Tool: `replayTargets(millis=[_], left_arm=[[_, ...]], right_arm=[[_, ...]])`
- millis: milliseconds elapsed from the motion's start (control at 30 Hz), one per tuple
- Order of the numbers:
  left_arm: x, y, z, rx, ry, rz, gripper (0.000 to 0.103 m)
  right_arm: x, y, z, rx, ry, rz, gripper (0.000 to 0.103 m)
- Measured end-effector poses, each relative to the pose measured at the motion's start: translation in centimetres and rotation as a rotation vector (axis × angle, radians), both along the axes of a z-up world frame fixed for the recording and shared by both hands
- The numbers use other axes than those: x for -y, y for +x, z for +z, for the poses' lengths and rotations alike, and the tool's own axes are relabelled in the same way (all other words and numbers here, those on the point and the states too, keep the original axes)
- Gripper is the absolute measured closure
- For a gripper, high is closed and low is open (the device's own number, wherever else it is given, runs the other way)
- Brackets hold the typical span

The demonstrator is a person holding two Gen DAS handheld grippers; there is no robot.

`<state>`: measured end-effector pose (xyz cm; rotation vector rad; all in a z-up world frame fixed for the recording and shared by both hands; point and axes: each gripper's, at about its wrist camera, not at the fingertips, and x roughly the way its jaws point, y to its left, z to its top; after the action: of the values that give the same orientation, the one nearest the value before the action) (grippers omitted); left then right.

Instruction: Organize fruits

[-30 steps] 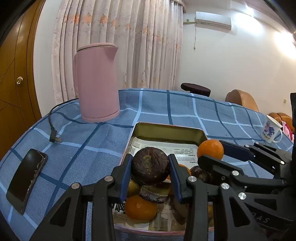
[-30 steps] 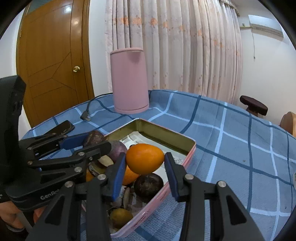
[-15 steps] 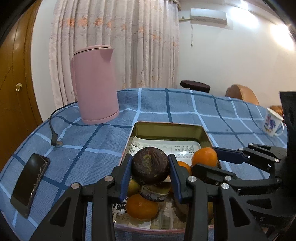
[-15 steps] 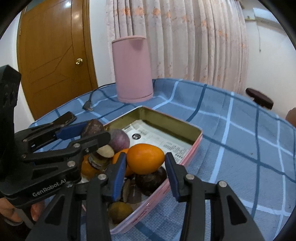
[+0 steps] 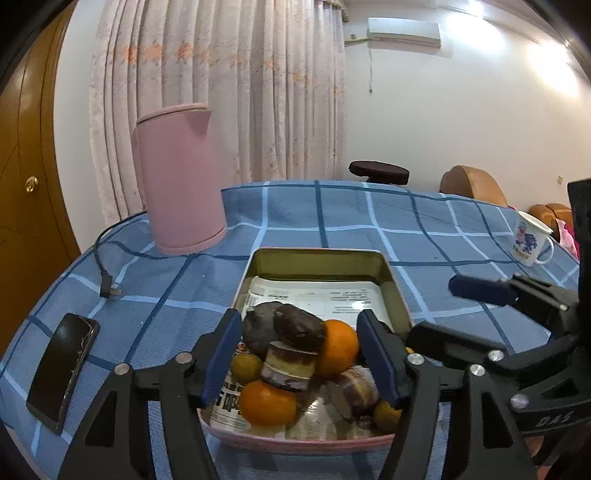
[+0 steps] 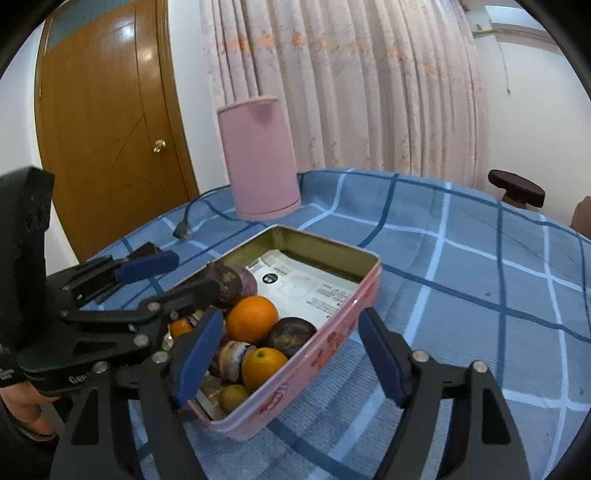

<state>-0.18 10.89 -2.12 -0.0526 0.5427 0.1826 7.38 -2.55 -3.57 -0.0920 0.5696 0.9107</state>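
**Both grippers spread over tin**

Left gripper [image 5: 299, 350] jaws spread, gripping nothing; fruit pile [image 5: 295, 354] sits between them in the tin [image 6: 332, 332]. Right gripper [image 6: 291, 354] jaws spread, straddling the tin's near rim. Three oranges visible. Far half of tin is bare paper.

From my feed I see a white wall [image 5: 424, 122] with an air conditioner [image 5: 404, 32] mounted high, pale floral curtains [image 5: 221, 92] (fully drawn), a wooden door [image 6: 107, 147] with a brass knob [image 6: 159, 146], a dark round stool [image 5: 379, 172], and a blue-checked surface [image 5: 351, 218].

fruits [image 5: 295, 354] in tin [image 5: 321, 258] | kettle [image 5: 181, 177] behind-left | phone [image 5: 62, 373] left
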Motion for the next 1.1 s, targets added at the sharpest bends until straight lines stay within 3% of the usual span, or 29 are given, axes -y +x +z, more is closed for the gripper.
replayTargets(millis=[300,1100], left_arm=[[1.0,-0.9,1.0,0.023,0.007,-0.013,0.034],[3.8,-1.3,1.8,0.030,0.046,-0.053,0.034]], right_arm=[[3.8,-0.3,2.0,0.032,0.035,-0.127,0.006],[8.4,-1.9,3.3,0.060,0.092,-0.217,0.002]])
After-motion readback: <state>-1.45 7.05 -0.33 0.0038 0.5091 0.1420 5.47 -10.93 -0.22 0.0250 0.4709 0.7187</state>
